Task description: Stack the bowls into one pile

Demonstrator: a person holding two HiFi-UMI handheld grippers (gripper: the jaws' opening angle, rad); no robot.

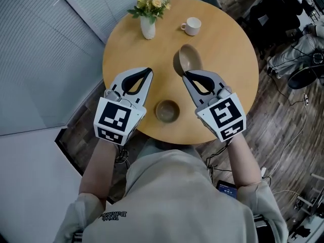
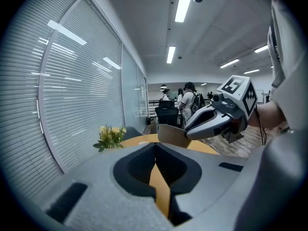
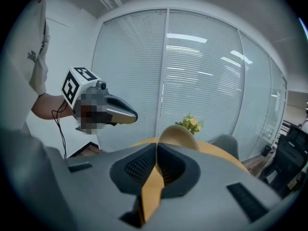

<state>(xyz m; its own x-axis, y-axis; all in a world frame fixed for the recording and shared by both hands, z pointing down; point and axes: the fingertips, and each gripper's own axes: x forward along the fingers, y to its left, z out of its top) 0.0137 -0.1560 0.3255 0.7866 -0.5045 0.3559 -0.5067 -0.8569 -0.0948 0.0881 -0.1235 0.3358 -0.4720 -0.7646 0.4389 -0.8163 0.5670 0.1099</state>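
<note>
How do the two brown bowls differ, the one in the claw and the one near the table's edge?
The held bowl is pinched by its rim in the right claw and tipped on edge; the edge bowl sits upright on the table, untouched. The held bowl is over the table's middle; the edge bowl lies at its near edge. Both are round and brownish.

place: office | evidence: window blinds (image 2: 72,95), ceiling strip lights (image 2: 183,4) — desk chairs (image 2: 167,115)
</note>
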